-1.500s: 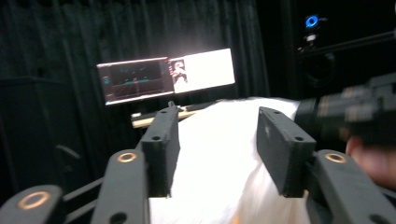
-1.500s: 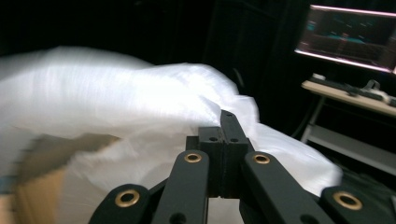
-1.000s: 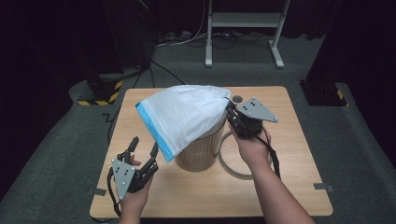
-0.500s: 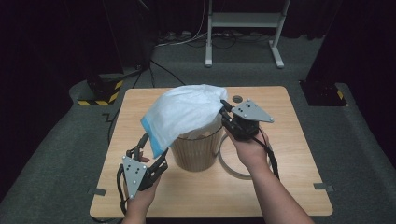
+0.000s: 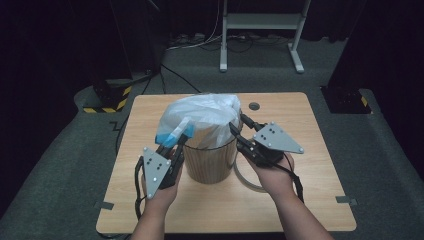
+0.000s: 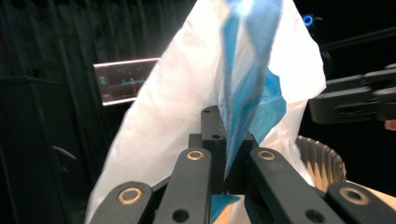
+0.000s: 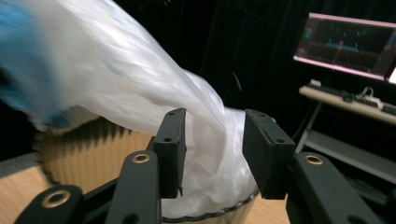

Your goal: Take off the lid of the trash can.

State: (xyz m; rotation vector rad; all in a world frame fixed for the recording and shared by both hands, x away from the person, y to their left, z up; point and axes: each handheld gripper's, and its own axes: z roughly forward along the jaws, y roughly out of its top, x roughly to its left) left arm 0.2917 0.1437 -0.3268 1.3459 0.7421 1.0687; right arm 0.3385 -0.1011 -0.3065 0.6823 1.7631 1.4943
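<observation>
A round wooden bin stands mid-table with a white plastic bag draped over its mouth. The bag has a blue hem. My left gripper is at the bin's left rim, and its jaws have just closed on that blue hem. In the left gripper view the hem runs down between the pinched jaws. My right gripper is at the bin's right rim. Its jaws have just been opening and stand apart, with the bag hanging just past them, not pressed.
The wooden table has a small round hole at the back. A thin ring lies beside the bin's right foot. A lit monitor and a metal stand are beyond the table.
My left gripper rose from the table's front left to the bin and closed on the blue hem. The right gripper's jaws opened off the bag, and the bag sagged over the bin.
</observation>
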